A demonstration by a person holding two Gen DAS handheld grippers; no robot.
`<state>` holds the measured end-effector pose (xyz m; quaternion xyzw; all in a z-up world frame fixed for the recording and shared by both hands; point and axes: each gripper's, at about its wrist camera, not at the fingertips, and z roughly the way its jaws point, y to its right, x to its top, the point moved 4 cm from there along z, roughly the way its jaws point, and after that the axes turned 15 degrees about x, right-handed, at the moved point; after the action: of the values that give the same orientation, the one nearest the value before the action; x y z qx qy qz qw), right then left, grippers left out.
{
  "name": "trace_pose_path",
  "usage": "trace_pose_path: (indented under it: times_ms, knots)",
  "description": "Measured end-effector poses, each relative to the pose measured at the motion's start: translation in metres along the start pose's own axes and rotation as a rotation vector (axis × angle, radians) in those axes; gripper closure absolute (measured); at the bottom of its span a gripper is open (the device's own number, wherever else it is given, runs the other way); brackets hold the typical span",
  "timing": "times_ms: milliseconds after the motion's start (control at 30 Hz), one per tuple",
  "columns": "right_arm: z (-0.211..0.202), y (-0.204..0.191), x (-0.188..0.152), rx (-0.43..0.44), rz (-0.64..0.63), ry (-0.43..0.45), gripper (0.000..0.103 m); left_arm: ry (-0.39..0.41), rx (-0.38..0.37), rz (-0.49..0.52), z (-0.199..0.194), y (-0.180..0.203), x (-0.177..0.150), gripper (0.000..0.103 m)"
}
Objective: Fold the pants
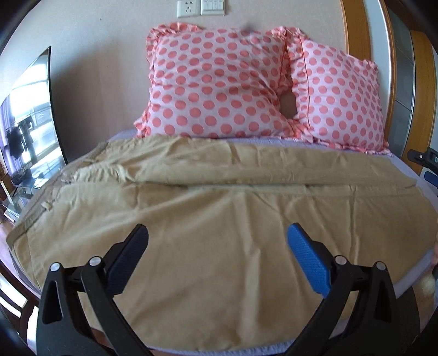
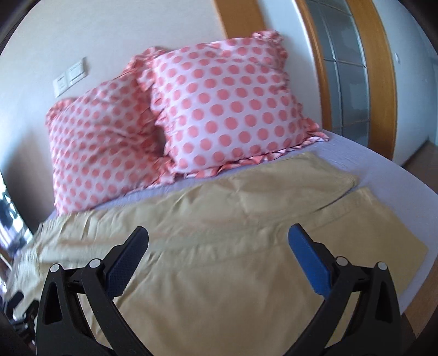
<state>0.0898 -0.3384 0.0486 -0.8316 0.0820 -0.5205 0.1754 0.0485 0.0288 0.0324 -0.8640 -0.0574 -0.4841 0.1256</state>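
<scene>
Pants (image 1: 208,197) in tan cloth lie spread flat across a bed (image 1: 427,191), the two legs side by side and running toward the right, the waist end at the left. Left gripper (image 1: 217,238) hovers over the near leg with its fingers wide apart, gripping nothing; one blue pad (image 1: 309,260) shows on the right finger, a dark one on the left. Right gripper (image 2: 219,238) is likewise spread open and empty above the near leg, closer to the cuffs, which lie on the lavender sheet (image 2: 383,175) near the bed's right edge. Whether either gripper touches the cloth cannot be told from these views. Two pillows (image 1: 219,79) with pink dots and ruffled edges lean against the wall at the head of the bed, side by side and touching, just beyond the far leg; the right pillow (image 2: 232,109) has its ruffle resting close to the upper cuff. Wall switches (image 1: 201,8) sit above the pillows. A television (image 1: 30,120) stands on a stand at the left, and a wood-framed door (image 2: 347,68) with frosted glass rises at the right. The right wrist view is slightly blurred.
</scene>
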Motion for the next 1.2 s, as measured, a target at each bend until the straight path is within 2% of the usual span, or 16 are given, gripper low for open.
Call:
trace_pose_path:
  times_ms: [67,133,167,200,333,400,533,633,667,733,767,833,933,1067,1100,1200]
  knots:
    - [0.039,0.037,0.044,-0.086,0.112,-0.024,0.001,0.02,0.033,-0.012,0.009,-0.006,0.017,0.002]
    - [0.075,0.068,0.064,-0.175,0.176,-0.066,0.012,0.024,0.055,-0.029,0.021,-0.012,0.032,0.002]
    - [0.096,0.085,0.072,-0.223,0.215,-0.095,0.025,0.022,0.064,-0.039,0.027,-0.014,0.038,0.002]
    - [0.112,0.098,0.076,-0.255,0.241,-0.117,0.03,0.018,0.07,-0.05,0.034,-0.018,0.042,0.002]
    - [0.181,0.147,0.082,-0.372,0.402,-0.208,0.038,-0.01,0.063,-0.117,0.062,-0.028,0.053,0.002]
    - [0.2,0.159,0.085,-0.428,0.449,-0.228,0.038,-0.039,0.037,-0.151,0.074,-0.032,0.051,0.002]
    - [0.23,0.176,0.085,-0.552,0.46,-0.266,0.035,-0.13,-0.105,-0.201,0.092,-0.032,0.045,0.002]
    - [0.24,0.173,0.082,-0.628,0.358,-0.29,0.04,-0.183,-0.151,-0.226,0.101,-0.032,0.041,0.002]
    - [0.238,0.171,0.079,-0.618,0.339,-0.272,0.046,-0.201,-0.164,-0.236,0.104,-0.032,0.039,0.002]
    - [0.231,0.17,0.075,-0.596,0.313,-0.239,0.068,-0.219,-0.182,-0.251,0.108,-0.031,0.037,0.002]
    - [0.226,0.172,0.074,-0.574,0.321,-0.222,0.088,-0.218,-0.189,-0.25,0.108,-0.03,0.036,0.002]
    - [0.214,0.18,0.069,-0.486,0.396,-0.179,0.097,-0.209,-0.205,-0.246,0.106,-0.028,0.037,0.002]
    - [0.179,0.182,0.063,-0.28,0.519,-0.045,0.099,-0.193,-0.232,-0.233,0.102,-0.025,0.037,0.002]
    - [0.104,0.156,0.06,-0.055,0.531,0.088,0.099,-0.184,-0.284,-0.223,0.1,-0.019,0.037,0.002]
    - [0.074,0.146,0.047,0.006,0.539,0.121,0.099,-0.183,-0.305,-0.224,0.1,-0.019,0.037,0.002]
    - [0.018,0.142,0.013,0.07,0.57,0.152,0.099,-0.157,-0.32,-0.244,0.096,-0.022,0.038,0.002]
